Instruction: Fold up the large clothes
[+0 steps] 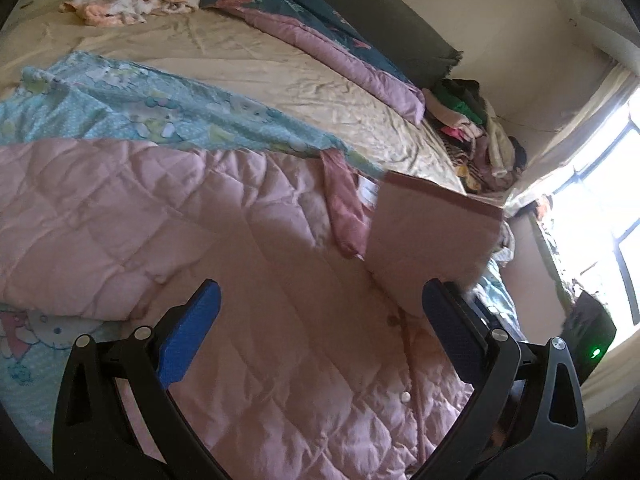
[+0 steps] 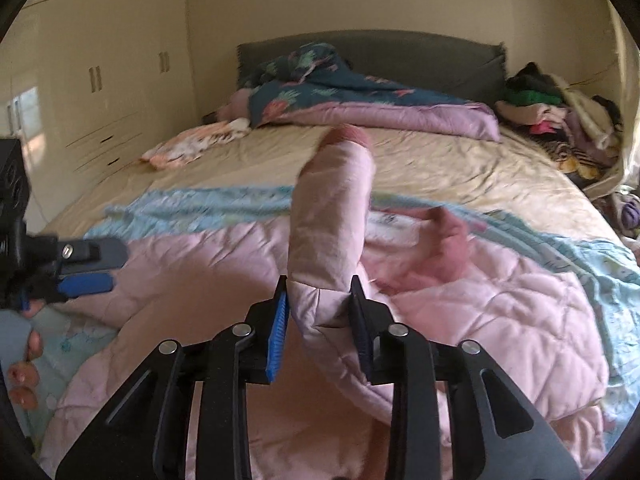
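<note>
- A home bedroom: a wide bed (image 2: 460,168) with a cream sheet fills most of both views.
- A grey padded headboard (image 2: 400,50) stands against the wall at the bed's far edge.
- Rumpled quilts (image 2: 360,104) lie along the headboard edge; a pink quilted garment (image 1: 120,208) is spread at the near edge.
- A pile of clothes (image 2: 560,116) sits at the far right corner.
- A built-in cream wardrobe (image 2: 100,80) with drawers lines the left wall.
- A bright window (image 1: 612,184) has a curtain beside it.

Daylight pours from the blown-out window (image 1: 612,184) at the right, leaving the room soft and dim. Fisheye edges curve darkly; the raised pink sleeve (image 2: 332,216) smears with motion blur.
</note>
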Tool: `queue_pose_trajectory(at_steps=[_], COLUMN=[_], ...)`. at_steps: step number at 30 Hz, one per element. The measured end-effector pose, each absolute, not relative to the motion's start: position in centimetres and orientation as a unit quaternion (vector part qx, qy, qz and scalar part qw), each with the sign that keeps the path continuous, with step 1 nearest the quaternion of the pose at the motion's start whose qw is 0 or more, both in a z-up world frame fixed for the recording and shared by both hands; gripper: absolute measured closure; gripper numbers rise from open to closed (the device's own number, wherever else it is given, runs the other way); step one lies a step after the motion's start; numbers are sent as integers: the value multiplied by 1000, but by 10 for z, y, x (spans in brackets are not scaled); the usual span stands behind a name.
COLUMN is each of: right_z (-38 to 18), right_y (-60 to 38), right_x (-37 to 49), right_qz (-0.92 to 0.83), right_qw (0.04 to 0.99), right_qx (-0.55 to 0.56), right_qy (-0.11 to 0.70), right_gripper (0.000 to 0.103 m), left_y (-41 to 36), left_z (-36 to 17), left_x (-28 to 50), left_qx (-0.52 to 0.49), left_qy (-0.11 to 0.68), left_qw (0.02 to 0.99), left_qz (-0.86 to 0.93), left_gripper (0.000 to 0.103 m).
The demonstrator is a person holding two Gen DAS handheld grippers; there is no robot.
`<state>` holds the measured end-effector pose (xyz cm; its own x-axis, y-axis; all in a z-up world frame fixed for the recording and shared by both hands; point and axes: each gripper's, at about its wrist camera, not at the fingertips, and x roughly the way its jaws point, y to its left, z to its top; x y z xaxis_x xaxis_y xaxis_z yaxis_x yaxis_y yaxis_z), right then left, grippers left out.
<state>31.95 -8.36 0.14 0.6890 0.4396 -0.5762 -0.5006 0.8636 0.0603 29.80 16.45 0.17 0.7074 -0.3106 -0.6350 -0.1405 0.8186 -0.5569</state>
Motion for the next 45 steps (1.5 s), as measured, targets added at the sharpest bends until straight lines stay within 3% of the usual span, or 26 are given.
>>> queue_pose_trajectory(at_steps=[6,8,10,25,30,35,39,45], right_z=[-9,-9,-7,3,-7,-13,-13,-3], right_y=[-67,-62,-61,-181,-228,-248,-256,-249], right_x=[309,306,304,318,322,325,330,341], right_qz=[297,310,326,212,161,98,97,105], right_qw=[896,890,882,906,913,925,924,924], right_qx=[-63,-55,-45,12,6,-39,-32,-27], right_qy=[324,330,338,366,376,366,368,366], right_gripper=[57,49,32,30,30,30,30,30], left_y=[158,155,154,121,101,81,78,92], left_z=[3,4,3,-69,-71,-69,-58,-44], left_x=[298,297,298,325,329,325,319,315], left_qx=[-318,-307,-311,-340,-283,-194,-130,-151], left_qy=[374,376,378,461,458,454,421,408], left_qw=[868,871,869,811,835,865,896,898], left_qz=[-78,-74,-77,-115,-112,-92,-58,-65], left_gripper=[9,9,9,9,10,35,74,80])
